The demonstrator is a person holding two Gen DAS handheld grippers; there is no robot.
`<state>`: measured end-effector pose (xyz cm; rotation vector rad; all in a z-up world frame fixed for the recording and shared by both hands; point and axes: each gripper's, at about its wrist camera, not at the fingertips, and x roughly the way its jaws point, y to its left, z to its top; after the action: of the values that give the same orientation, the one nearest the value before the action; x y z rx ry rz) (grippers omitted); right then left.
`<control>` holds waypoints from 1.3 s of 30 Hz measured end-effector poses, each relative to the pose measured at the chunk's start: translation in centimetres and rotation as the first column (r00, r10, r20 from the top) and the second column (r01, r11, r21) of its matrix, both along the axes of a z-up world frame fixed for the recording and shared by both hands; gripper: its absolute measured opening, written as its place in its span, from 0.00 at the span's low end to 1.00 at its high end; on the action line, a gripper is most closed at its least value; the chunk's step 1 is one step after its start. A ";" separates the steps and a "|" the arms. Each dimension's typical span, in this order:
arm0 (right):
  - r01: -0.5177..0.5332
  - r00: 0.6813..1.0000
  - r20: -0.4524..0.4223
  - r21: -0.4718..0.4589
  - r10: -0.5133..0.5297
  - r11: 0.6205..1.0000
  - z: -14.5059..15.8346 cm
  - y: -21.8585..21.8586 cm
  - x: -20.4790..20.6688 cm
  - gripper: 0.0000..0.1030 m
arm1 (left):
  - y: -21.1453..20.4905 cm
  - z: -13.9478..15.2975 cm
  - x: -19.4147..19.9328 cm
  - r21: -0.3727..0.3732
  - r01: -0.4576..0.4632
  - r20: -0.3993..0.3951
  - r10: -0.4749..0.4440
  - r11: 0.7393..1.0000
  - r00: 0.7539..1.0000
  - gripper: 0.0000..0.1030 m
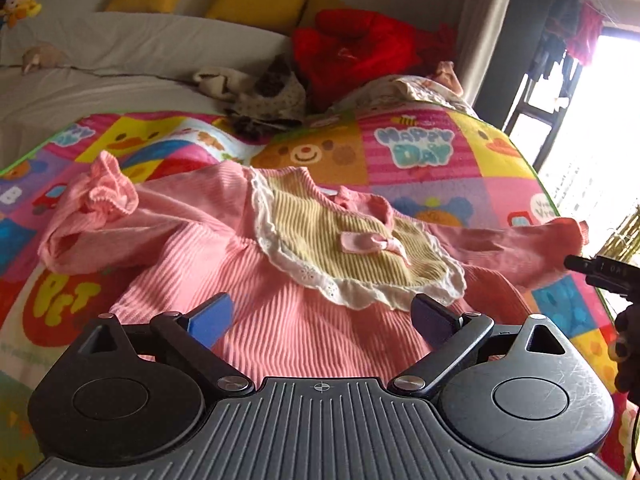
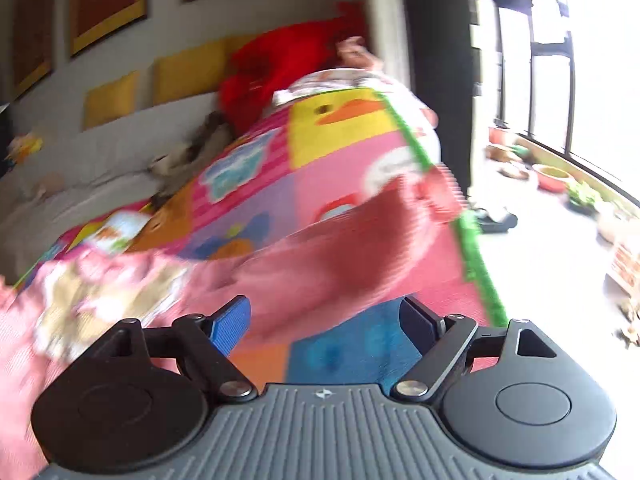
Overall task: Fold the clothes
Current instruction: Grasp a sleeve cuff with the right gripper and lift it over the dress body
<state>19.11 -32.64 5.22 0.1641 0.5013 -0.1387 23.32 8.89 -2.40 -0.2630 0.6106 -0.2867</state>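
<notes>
Pink ribbed dress (image 1: 288,304) lay face up on a colourful play mat (image 1: 420,152) spread over the bed, its sleeves stretched out to both sides. Left gripper (image 1: 322,320) hovered over the dress body, jaws wide apart, holding nothing. Right gripper (image 2: 326,320), also spread wide and empty, hung over one sleeve (image 2: 352,252). Beyond lay a red garment (image 1: 352,52) and yellow cushions (image 1: 256,0).
</notes>
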 end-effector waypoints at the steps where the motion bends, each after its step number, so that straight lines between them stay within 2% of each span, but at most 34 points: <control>1: 0.052 0.999 0.013 0.007 -0.052 0.999 -0.2 -1.1 0.8 0.79 | 0.0 -0.6 0.3 -0.003 0.001 -0.012 -0.001 1.000 1.000 0.96; 2: 0.086 0.996 0.024 -0.009 -0.086 0.996 -0.5 -1.9 1.7 0.72 | 0.0 -1.2 0.5 -0.006 0.006 -0.029 -0.006 1.000 1.000 0.96; 3: 0.096 0.995 0.026 -0.035 -0.095 0.995 -0.8 -2.3 2.7 0.59 | 0.0 -1.5 0.6 -0.010 0.010 -0.040 -0.011 1.000 0.999 0.96; 4: 0.093 0.996 0.020 -0.052 -0.092 0.994 -0.8 -2.3 3.8 0.53 | 0.1 -1.5 0.5 -0.017 0.014 -0.037 -0.014 1.000 0.999 0.96; 5: 0.090 0.996 0.014 -0.069 -0.089 0.994 -0.8 -2.4 4.9 0.30 | 0.2 -1.5 0.4 -0.024 0.017 -0.034 -0.017 1.000 0.999 0.96; 6: 0.086 0.996 0.010 -0.085 -0.085 0.993 -0.8 -2.3 6.0 0.13 | 0.3 -1.6 0.3 -0.030 0.019 -0.033 -0.020 0.999 0.999 0.96; 8: -0.008 0.998 0.065 -0.070 0.012 0.998 1.7 -0.2 7.1 0.11 | 0.4 -1.8 0.1 -0.041 0.023 -0.031 -0.024 0.999 0.999 0.96; 11: -0.168 0.973 0.149 -0.047 0.174 0.985 5.5 3.7 8.4 0.11 | 0.4 -1.8 -0.1 -0.043 0.024 -0.027 -0.025 0.999 0.999 0.96; 13: -0.312 0.931 0.193 -0.020 0.310 0.950 8.3 7.5 9.1 0.11 | 0.5 -1.9 -0.1 -0.053 0.025 -0.025 -0.026 0.998 0.999 0.97; 15: -0.419 0.889 0.198 -0.011 0.413 0.908 9.8 11.5 9.9 0.11 | 0.7 -1.9 -0.1 -0.069 0.026 -0.025 -0.028 0.997 0.999 0.97; 18: -0.527 0.836 0.164 -0.024 0.524 0.849 9.9 17.3 11.0 0.13 | 1.0 -1.9 -0.1 -0.088 0.028 -0.025 -0.030 0.996 0.999 0.97; 19: -0.569 0.812 0.139 -0.030 0.567 0.822 9.5 19.0 11.4 0.17 | 1.0 -1.9 0.0 -0.088 0.029 -0.025 -0.031 0.996 0.999 0.97; 21: -0.623 0.774 0.127 -0.028 0.621 0.782 8.9 21.2 11.3 0.51 | 1.0 -2.0 0.1 -0.089 0.030 -0.025 -0.033 0.996 0.999 0.97; 23: -0.654 0.746 0.151 -0.013 0.648 0.756 8.7 21.7 10.3 0.62 | 1.0 -2.0 0.1 -0.096 0.032 -0.025 -0.035 0.995 0.999 0.98; 24: -0.669 0.733 0.163 -0.006 0.660 0.744 8.6 22.0 9.9 0.62 | 1.1 -2.0 0.2 -0.101 0.033 -0.025 -0.036 0.994 0.999 0.98; 26: -0.656 0.746 0.157 0.005 0.648 0.755 8.2 21.6 9.6 0.64 | 1.1 -2.0 0.2 -0.107 0.034 -0.026 -0.037 0.994 0.999 0.99; 30: -0.581 0.813 0.071 0.050 0.577 0.812 5.1 19.6 10.3 0.64 | 1.1 -2.0 0.2 -0.111 0.034 -0.026 -0.038 0.993 0.999 0.99; 33: -0.498 0.859 -0.034 0.175 0.511 0.849 0.8 17.0 10.9 0.64 | 1.2 -1.9 0.3 -0.114 0.031 -0.030 -0.034 0.993 0.999 0.99; 36: -0.410 0.871 -0.146 0.309 0.469 0.858 -4.3 14.9 11.4 0.63 | 1.7 -1.0 0.1 -0.098 -0.003 -0.024 0.001 0.995 1.000 0.99; 38: -0.463 0.865 -0.095 0.224 0.492 0.858 -5.7 15.2 9.9 0.63 | 2.5 0.3 -0.1 -0.070 -0.045 0.008 0.046 0.996 0.999 0.99; 39: -0.486 0.861 -0.071 0.181 0.504 0.855 -6.4 15.4 9.2 0.63 | 3.3 1.2 -0.1 -0.038 -0.095 0.042 0.097 0.995 0.994 0.99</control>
<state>28.29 -17.28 -1.15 0.1759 0.6571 0.4043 23.23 12.19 -1.19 -0.3191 0.5484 -0.2105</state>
